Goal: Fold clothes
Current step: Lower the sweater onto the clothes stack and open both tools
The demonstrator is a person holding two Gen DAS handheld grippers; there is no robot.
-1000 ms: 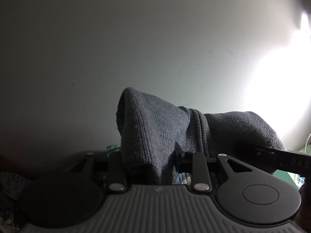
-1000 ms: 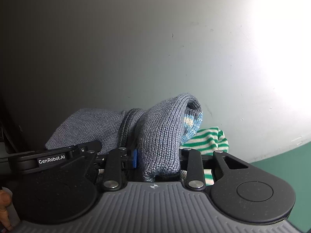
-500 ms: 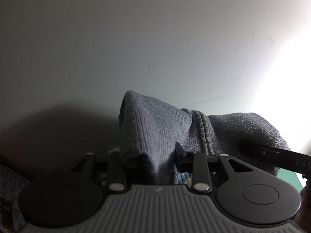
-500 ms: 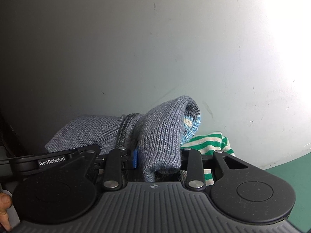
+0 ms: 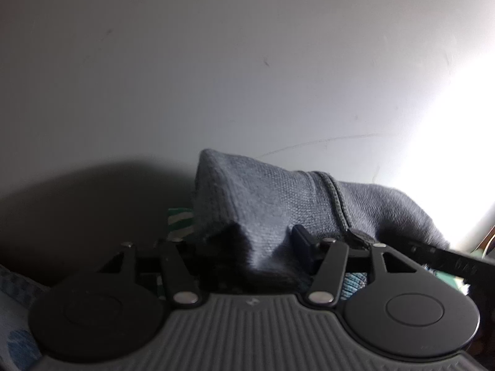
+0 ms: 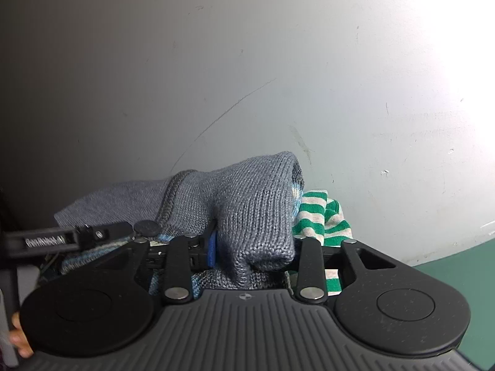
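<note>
Left wrist view: the left gripper (image 5: 256, 247) has its jaws clamped on a bunched fold of a grey knit sweater (image 5: 278, 194), which rises in a peak just past the jaws and runs off to the right, a ribbed seam crossing it. The cloth is lifted in front of a pale, scuffed surface (image 5: 216, 77) that fills the far field; I cannot tell whether it is a desk or a wall. A scrap of green-and-white striped cloth (image 5: 179, 219) peeps out just left of the sweater, and the black bar of the other gripper juts in at the right edge. From the right wrist view, the right gripper (image 6: 253, 253) likewise has its jaws closed on a thick fold of the same sweater (image 6: 256, 204), with the rest of the knit stretching away left toward the left gripper's bar, which carries white lettering too blurred to read. The striped cloth (image 6: 318, 216) sits touching the sweater on its right. A green strip (image 6: 458, 266) shows at the near right, and a fingertip (image 6: 18, 340) shows at the lower left corner.
</note>
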